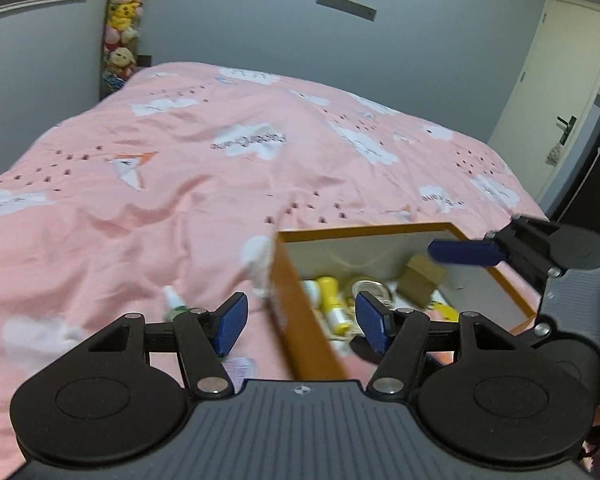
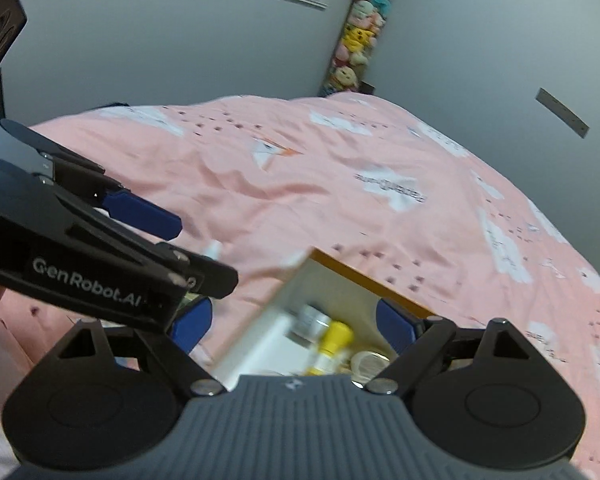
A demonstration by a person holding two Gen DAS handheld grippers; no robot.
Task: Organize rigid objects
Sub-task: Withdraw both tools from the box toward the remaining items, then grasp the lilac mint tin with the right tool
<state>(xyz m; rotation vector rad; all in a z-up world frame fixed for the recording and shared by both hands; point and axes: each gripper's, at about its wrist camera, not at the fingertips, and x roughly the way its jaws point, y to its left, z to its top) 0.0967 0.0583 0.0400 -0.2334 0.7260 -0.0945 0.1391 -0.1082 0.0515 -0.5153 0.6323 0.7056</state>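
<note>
though empty, left gripper (image 1: 302, 322) astride orange box (image 1: 300, 316) wall

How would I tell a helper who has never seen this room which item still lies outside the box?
Start at the pink bed cover, then find the orange-rimmed box near its front edge. Just left of the box wall, on the cover, lies a small spray bottle with a white nozzle and greenish body, while the yellow-capped bottles lie inside.
</note>
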